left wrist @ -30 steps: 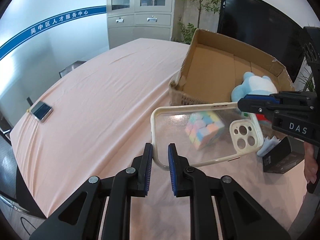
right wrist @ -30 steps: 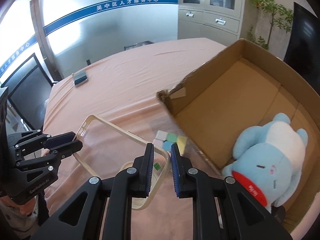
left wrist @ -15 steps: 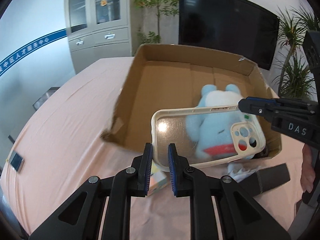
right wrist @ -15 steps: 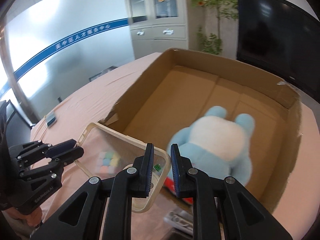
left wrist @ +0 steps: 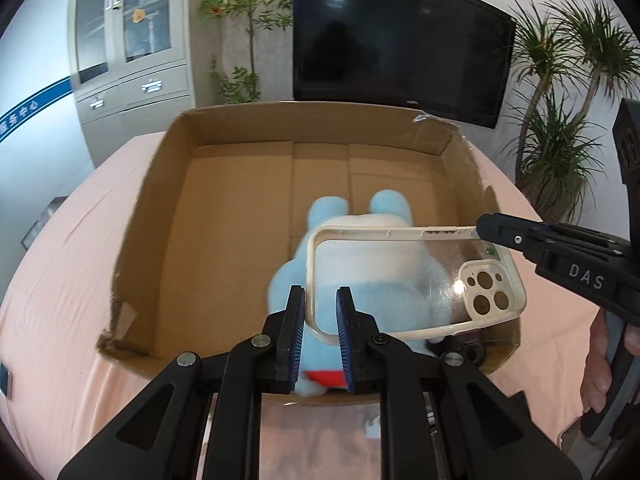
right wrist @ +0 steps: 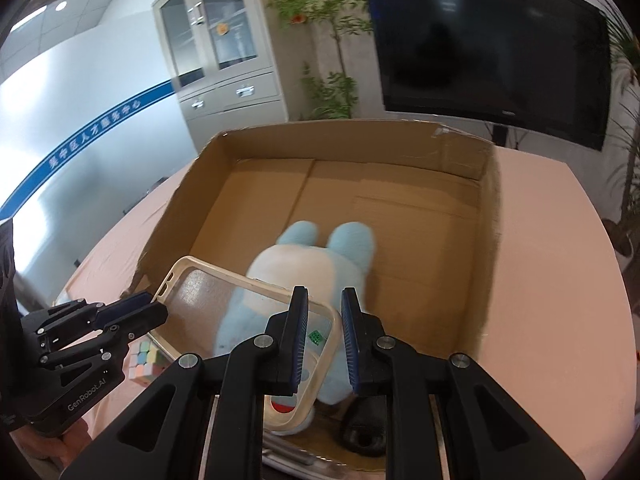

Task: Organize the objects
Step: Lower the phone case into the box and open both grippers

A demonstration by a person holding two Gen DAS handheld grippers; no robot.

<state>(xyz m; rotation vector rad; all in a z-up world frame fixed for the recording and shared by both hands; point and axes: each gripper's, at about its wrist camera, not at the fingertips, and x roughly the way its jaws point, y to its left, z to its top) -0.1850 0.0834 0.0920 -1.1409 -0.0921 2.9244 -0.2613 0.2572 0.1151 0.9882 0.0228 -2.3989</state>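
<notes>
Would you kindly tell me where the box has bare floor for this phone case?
The cardboard box has bare floor along its left wall and far wall. The near right is crowded by the blue plush, beneath the phone case.

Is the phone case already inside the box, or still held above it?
Still held: both grippers carry the phone case above the blue toy in the box.
</notes>
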